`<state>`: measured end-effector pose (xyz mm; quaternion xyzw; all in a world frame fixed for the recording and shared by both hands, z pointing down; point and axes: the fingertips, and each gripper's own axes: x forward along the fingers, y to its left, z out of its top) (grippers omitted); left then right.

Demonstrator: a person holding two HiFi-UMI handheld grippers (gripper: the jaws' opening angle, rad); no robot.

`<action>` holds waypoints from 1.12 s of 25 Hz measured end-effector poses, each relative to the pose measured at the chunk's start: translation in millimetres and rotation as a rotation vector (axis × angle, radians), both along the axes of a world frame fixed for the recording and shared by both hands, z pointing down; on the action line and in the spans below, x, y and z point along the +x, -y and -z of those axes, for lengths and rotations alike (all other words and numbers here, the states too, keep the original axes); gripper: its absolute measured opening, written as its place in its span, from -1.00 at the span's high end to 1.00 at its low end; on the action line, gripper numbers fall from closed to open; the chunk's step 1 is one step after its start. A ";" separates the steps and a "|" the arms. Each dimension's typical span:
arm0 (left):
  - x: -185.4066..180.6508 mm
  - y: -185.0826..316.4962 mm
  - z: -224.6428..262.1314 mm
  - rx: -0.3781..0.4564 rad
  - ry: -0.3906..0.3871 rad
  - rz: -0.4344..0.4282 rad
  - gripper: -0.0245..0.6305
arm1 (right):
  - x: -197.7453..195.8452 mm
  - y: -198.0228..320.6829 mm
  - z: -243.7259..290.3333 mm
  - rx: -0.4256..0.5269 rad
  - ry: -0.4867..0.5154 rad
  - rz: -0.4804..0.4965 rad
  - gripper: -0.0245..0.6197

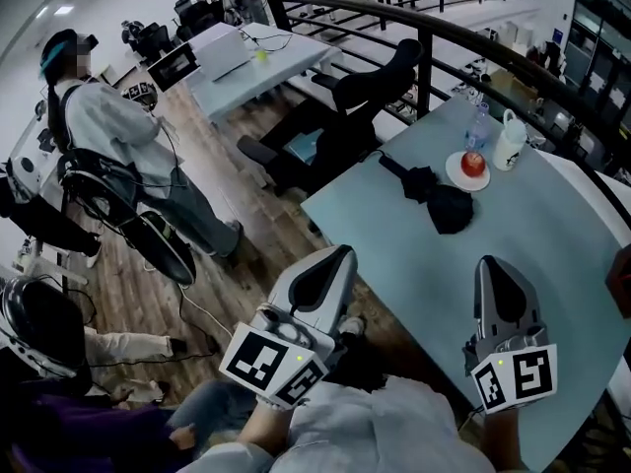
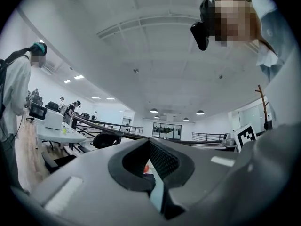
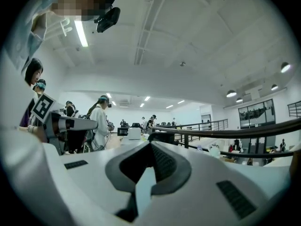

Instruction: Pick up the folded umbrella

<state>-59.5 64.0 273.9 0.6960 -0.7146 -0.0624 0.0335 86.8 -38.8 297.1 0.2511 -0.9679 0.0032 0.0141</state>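
The left gripper [image 2: 149,141] has its jaws pressed together with nothing between them. The right gripper [image 3: 151,143] is the same: jaws closed and empty. In the head view the left gripper [image 1: 342,253] is held over the near left edge of the pale table [image 1: 552,264]. The right gripper [image 1: 489,262] is held above the tabletop, further to the right.

The folded umbrella [image 1: 436,197] is black. It lies on the table ahead of both grippers and well apart from them, with its thin end pointing toward the far left edge and its bunched fabric nearer the person.

Just beside the umbrella's far side is a small white plate [image 1: 454,172]. It holds one red round fruit [image 1: 474,163], possibly an apple, though the view is too small to be sure. A white mug [image 1: 509,142] stands just past the plate, and its inside cannot be seen. A clear bottle [image 1: 478,123] stands close by at the table's far edge.

A black office chair [image 1: 367,95] is beyond the table, and behind it is a dark curved railing [image 1: 463,30]. A person [image 1: 113,131] in a grey top stands on the wooden floor to the left.
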 end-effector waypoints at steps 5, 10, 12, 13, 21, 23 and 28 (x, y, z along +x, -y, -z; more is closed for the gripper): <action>-32.6 22.4 -1.3 -0.012 -0.003 -0.041 0.91 | -32.1 16.1 2.3 -0.002 -0.016 -0.031 0.92; -69.5 45.4 -1.6 -0.015 -0.025 -0.076 0.91 | -66.0 31.7 1.8 -0.013 -0.029 -0.065 0.92; -81.0 54.3 -0.7 -0.013 -0.033 -0.097 0.91 | -78.5 35.2 2.1 -0.017 -0.033 -0.076 0.92; -85.3 58.5 -0.4 -0.012 -0.036 -0.108 0.91 | -84.2 36.6 2.5 -0.018 -0.035 -0.081 0.92; -101.4 90.2 -7.5 -0.024 -0.052 -0.212 0.91 | -106.6 51.2 2.2 -0.022 -0.047 -0.151 0.92; -104.3 97.3 -8.9 -0.025 -0.050 -0.236 0.91 | -108.3 55.5 1.0 -0.024 -0.052 -0.175 0.92; -113.8 115.1 -10.2 -0.026 -0.057 -0.295 0.91 | -113.3 64.6 2.5 -0.022 -0.063 -0.238 0.92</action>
